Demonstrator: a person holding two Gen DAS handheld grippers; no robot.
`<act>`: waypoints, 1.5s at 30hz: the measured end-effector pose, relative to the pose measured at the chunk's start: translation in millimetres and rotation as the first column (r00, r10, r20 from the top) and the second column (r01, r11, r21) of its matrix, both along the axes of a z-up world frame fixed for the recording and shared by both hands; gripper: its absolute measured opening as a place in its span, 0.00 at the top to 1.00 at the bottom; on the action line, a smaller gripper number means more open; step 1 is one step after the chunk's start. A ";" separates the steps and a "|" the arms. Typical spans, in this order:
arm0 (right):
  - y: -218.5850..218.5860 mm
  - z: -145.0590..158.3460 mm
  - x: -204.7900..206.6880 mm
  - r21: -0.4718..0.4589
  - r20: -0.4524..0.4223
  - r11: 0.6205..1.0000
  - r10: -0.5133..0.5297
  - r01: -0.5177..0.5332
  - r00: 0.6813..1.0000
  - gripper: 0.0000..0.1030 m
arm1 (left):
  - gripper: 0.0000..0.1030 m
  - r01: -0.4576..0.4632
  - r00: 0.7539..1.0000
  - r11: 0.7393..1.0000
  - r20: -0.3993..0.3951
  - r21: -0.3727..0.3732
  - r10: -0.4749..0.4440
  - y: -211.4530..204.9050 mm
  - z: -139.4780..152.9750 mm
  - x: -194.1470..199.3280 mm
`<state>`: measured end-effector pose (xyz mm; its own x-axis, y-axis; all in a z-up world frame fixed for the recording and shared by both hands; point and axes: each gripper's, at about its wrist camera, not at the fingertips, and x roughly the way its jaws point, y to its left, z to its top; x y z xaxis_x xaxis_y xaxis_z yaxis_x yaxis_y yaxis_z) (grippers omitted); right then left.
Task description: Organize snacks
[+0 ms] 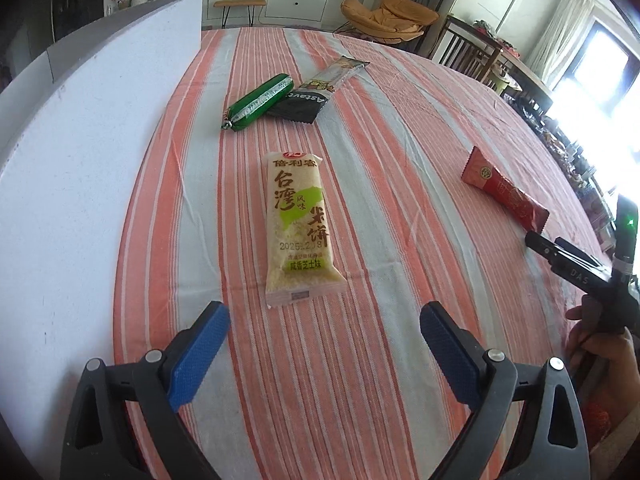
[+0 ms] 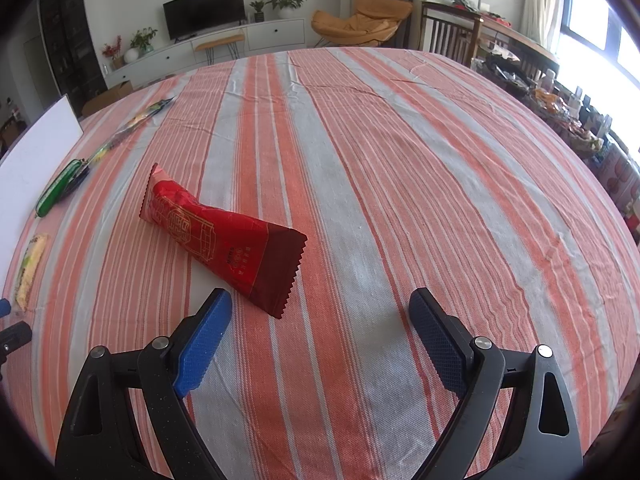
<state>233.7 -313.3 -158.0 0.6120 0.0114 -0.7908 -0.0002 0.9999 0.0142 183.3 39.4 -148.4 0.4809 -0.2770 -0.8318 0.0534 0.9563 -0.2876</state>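
Left claw (image 1: 325,322) spread wide, holding nothing, blue pads (image 1: 198,354) at the bottom of the left wrist view, hovering over the striped worktop (image 1: 400,140). Yellow rice cracker pack (image 1: 298,226) lies flat at frame centre, just ahead of the gap between the pads, long axis running up-down the frame, not touching either pad. Green sausage stick (image 1: 258,102) upper centre, lying diagonally, its right side touching or overlapping the black snack pack (image 1: 302,106); a clear-wrapped long pack (image 1: 340,74) runs up-right from the black one. Red snack pack (image 1: 506,194) mid-right, diagonal, well apart from the yellow one. White board (image 1: 80,140) fills the left side of the frame. The other claw shows at the right edge, near the red pack's lower end.

Right wrist view: right claw (image 2: 320,304) also wide open, empty. Red snack pack (image 2: 224,240) sits left of centre, its serrated lower end just above the left pad (image 2: 204,344), apart from it as far as visible. Green stick (image 2: 60,188) and yellow pack (image 2: 30,268) at the left edge.
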 end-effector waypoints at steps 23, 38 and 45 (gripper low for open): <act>106.6 18.4 62.9 -0.165 -0.254 0.789 0.545 -0.591 0.799 0.29 | 0.73 -0.013 0.997 0.997 0.078 0.081 0.007 5.1 17.5 26.4; 79.9 95.9 41.0 0.330 -0.087 0.875 0.401 -0.353 0.912 0.86 | 0.73 -0.058 0.958 0.973 0.261 -0.222 0.117 58.9 121.6 -58.2; 206.1 173.9 21.2 0.553 0.103 0.652 0.564 -0.518 0.819 0.86 | 0.73 -0.290 0.876 0.949 0.365 -0.120 0.314 158.5 169.8 -90.9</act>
<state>254.9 -107.2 15.9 0.3015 0.7533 -0.5845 -0.5149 0.6446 0.5651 92.4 197.9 21.4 0.8214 -0.1115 -0.5593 -0.1204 0.9247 -0.3612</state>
